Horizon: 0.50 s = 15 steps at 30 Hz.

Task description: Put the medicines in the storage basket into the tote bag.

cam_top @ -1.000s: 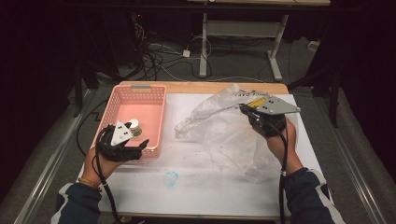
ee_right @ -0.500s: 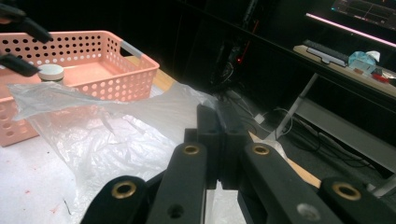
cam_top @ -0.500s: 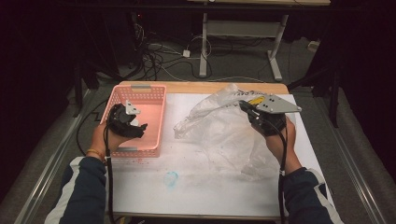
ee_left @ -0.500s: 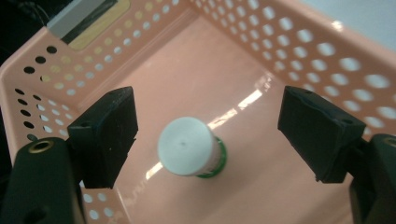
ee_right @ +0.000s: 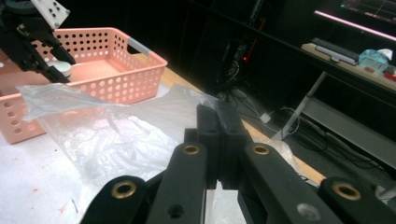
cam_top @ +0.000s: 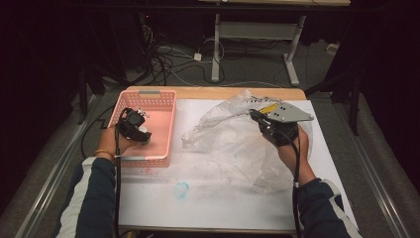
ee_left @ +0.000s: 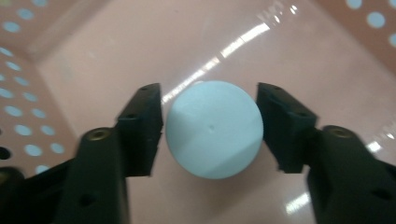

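While we hold our left tool (ee_left: 210, 126) down inside the pink basket (cam_top: 161, 94), its jaws have just been closing around a pale blue round object (ee_left: 213, 129) that rests on the basket floor. A thin gap shows at each pad, so we judge the grip not yet made. That object sits at about nine o'clock on the white surface (cam_top: 218, 203), inside the basket. At three o'clock our right tool (cam_top: 255, 115) stays pinched tight on the rim of the clear plastic bag (cam_top: 233, 144), lifting its mouth toward the basket, likely so the object can drop in next.
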Tool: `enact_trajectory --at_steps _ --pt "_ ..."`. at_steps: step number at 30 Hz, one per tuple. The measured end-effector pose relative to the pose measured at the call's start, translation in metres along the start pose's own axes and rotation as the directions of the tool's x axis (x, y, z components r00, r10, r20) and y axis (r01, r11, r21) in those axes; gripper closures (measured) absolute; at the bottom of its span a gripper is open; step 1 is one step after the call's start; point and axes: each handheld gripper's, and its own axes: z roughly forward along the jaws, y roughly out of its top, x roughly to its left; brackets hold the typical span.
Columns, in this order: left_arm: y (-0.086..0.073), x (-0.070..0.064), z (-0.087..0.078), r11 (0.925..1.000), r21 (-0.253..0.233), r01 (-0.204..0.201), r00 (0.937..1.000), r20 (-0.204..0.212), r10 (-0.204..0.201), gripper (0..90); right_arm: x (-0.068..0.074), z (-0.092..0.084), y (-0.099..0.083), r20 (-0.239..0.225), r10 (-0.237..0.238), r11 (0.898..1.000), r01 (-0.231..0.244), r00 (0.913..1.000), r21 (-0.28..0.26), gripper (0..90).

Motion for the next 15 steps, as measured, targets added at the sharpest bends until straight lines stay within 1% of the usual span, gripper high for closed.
enact_trajectory --at_steps 4,5,6,7,8,9,11,13,15 --pt "0.000 -0.001 0.000 1.0000 0.003 -0.005 1.0000 -0.002 0.005 45.9 0.003 0.002 -0.001 -0.007 -0.010 1.000 0.011 0.9999 0.009 90.0" --pt "0.000 0.000 -0.001 1.0000 -0.007 -0.003 1.0000 0.005 0.003 45.9 0.003 0.002 -0.001 -0.007 -0.010 1.000 0.011 0.9999 0.009 90.0" --pt "-0.001 0.000 -0.002 0.9997 -0.022 -0.004 0.9999 0.011 0.004 47.8 0.004 0.001 -0.001 -0.006 -0.011 1.000 0.011 0.9999 0.006 90.0" --pt "0.000 0.000 -0.003 0.9998 -0.019 -0.011 0.9999 0.001 0.011 47.9 0.004 0.001 -0.001 -0.005 -0.012 1.000 0.012 0.9999 0.006 90.0" --pt "0.000 -0.001 -0.003 0.9998 -0.017 -0.014 0.9999 -0.001 0.014 47.9 0.004 0.001 -0.001 -0.005 -0.012 1.000 0.012 0.9999 0.006 90.0" --pt "-0.001 -0.001 -0.004 0.9996 -0.025 -0.015 0.9999 -0.005 0.014 47.9 0.004 0.001 -0.001 -0.001 -0.011 1.000 0.011 0.9999 0.006 90.0" --pt "-0.001 -0.002 -0.008 0.9981 -0.058 -0.021 0.9997 -0.016 0.020 48.0 0.002 -0.001 -0.002 0.005 -0.011 1.000 0.011 0.9999 0.002 90.0" --pt "-0.002 -0.002 -0.014 0.9941 -0.109 -0.009 0.9999 -0.013 0.007 48.0 0.002 -0.001 -0.002 0.008 -0.011 1.000 0.011 0.9999 0.003 90.0" --pt "-0.003 -0.004 -0.021 0.9899 -0.141 -0.013 0.9996 -0.027 0.009 48.0 0.001 0.000 -0.001 0.013 -0.011 1.000 0.011 0.9998 0.003 90.0"
